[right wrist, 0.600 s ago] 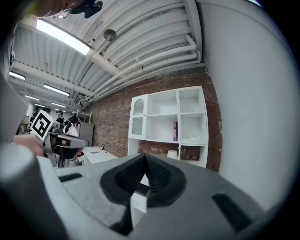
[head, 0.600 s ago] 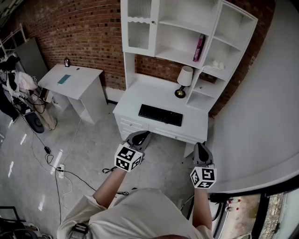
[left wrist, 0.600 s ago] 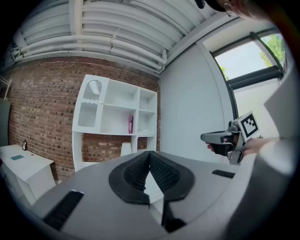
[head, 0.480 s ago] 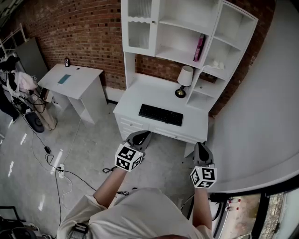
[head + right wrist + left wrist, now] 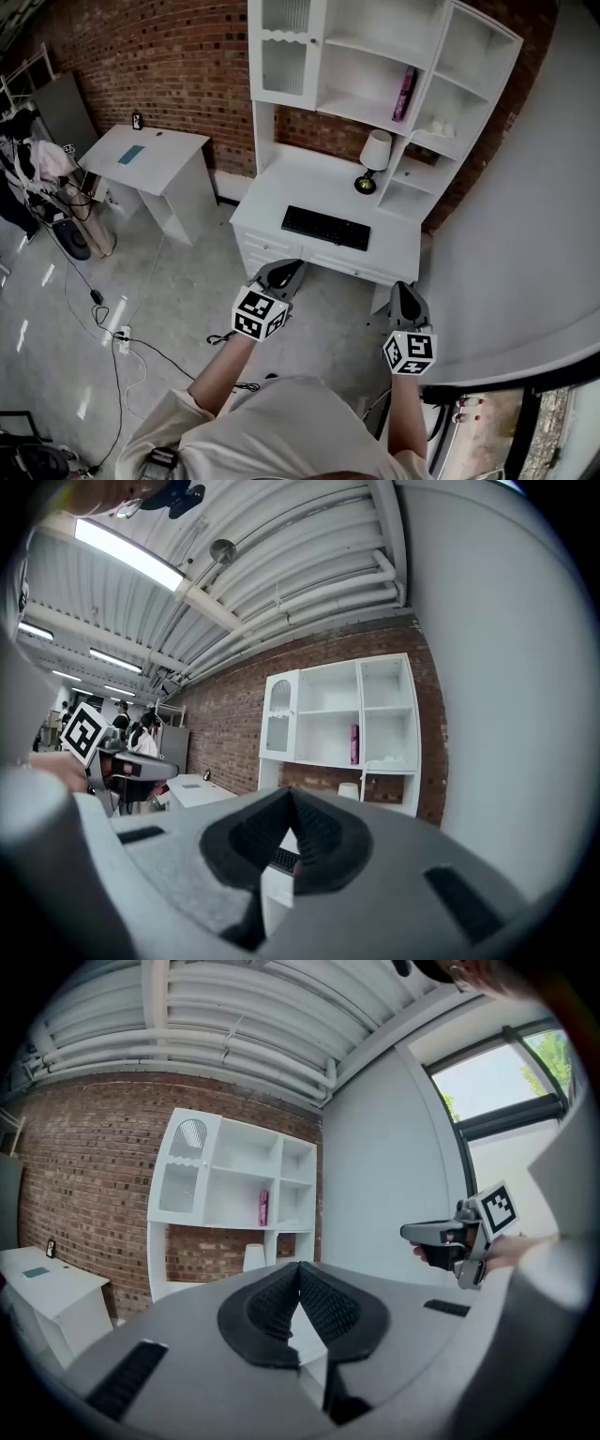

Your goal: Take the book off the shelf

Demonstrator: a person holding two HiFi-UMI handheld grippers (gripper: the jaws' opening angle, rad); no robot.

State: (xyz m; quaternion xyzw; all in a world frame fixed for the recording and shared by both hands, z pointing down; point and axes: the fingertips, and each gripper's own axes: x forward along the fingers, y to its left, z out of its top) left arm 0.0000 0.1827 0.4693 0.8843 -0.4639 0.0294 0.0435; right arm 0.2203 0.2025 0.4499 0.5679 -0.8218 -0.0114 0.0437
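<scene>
A pink book (image 5: 404, 94) stands upright in the middle compartment of the white shelf unit (image 5: 366, 103) above the desk; it also shows as a thin pink spine in the left gripper view (image 5: 263, 1208) and the right gripper view (image 5: 353, 743). My left gripper (image 5: 284, 273) and right gripper (image 5: 402, 298) hover side by side in front of the desk, well short of the shelf. Both are shut with nothing between their jaws. In the left gripper view the tips (image 5: 299, 1267) meet; so do those in the right gripper view (image 5: 290, 793).
On the white desk (image 5: 281, 197) lie a black keyboard (image 5: 325, 228) and a small lamp (image 5: 373, 159). A second white table (image 5: 141, 155) stands at the left against the brick wall. Cables (image 5: 122, 337) trail across the floor. A curved white wall (image 5: 525, 234) rises at the right.
The view has shifted slightly, so the desk and shelf sit a touch further right and lower. Both grippers hold nearly the same place.
</scene>
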